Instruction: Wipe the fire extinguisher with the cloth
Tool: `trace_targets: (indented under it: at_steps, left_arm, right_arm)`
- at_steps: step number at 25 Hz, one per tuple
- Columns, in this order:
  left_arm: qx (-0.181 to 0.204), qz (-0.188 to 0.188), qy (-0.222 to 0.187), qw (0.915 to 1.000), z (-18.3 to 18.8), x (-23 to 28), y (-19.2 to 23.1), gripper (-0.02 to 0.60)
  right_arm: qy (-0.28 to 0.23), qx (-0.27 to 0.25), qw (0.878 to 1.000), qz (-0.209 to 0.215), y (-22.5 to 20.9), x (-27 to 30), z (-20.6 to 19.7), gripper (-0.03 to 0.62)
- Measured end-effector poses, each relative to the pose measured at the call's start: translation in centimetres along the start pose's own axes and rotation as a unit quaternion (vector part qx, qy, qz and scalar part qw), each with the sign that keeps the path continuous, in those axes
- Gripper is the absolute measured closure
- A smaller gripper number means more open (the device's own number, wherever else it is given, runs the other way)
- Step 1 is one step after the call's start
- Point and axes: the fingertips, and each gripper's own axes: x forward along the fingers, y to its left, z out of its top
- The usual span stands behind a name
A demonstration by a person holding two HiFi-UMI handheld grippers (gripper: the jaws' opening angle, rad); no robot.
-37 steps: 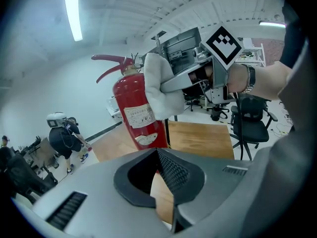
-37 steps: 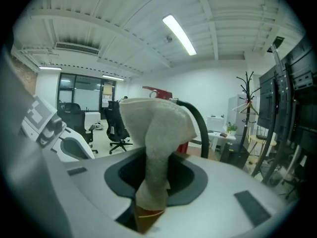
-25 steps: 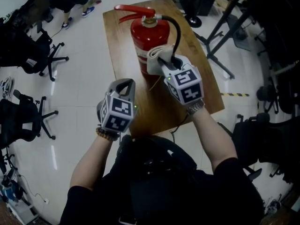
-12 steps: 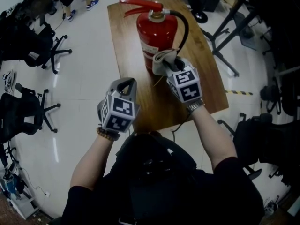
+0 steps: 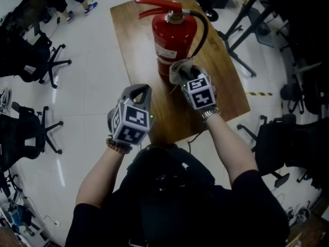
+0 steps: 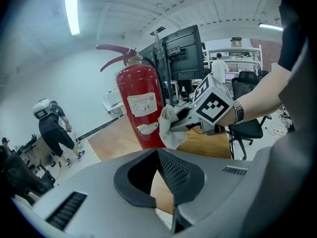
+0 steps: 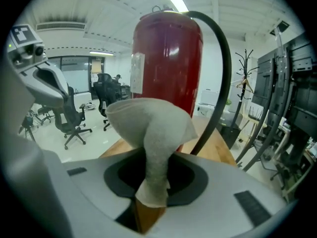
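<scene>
Extinguisher (image 5: 174, 40), red, stands upright on the wooden table (image 5: 128, 40), toward its far end. A red lever (image 5: 154, 4) sits on top, and a black hose (image 5: 204, 30) arcs from the valve down its right side. A white label (image 6: 142, 104) on the body carries print too small to read, and a smaller white tag (image 6: 147, 129) sits under it.

The right gripper (image 5: 184, 75) has its jaws closed on a pale cloth (image 5: 177, 66). The cloth bunches up out of the jaws and lies against the lower part of the cylinder, on the near side beside the hose.

The left gripper (image 5: 137, 90) is held off to the left, over the table's near part and apart from the extinguisher. Its jaws are together with nothing between them.

Each gripper's cube (image 5: 200, 92) shows black-and-white square markers and no words. Office chairs (image 5: 36, 60) stand on the floor (image 5: 87, 86) to the left.
</scene>
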Motion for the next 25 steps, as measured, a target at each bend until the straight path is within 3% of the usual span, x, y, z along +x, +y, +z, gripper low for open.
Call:
trace_targets:
  at_steps: [9,25]
  left_arm:
    - [0.016,-0.019,-0.009,0.9996,-0.6,-0.5,0.9,0.581]
    - [-0.042,0.042,0.027,0.9979,0.2,1.4,-0.1,0.581]
  right_arm:
    - [0.039,0.007,0.999,-0.033,0.3,2.2,-2.9,0.479]
    - [0.106,-0.037,0.992,0.05,0.2,6.5,-9.3,0.479]
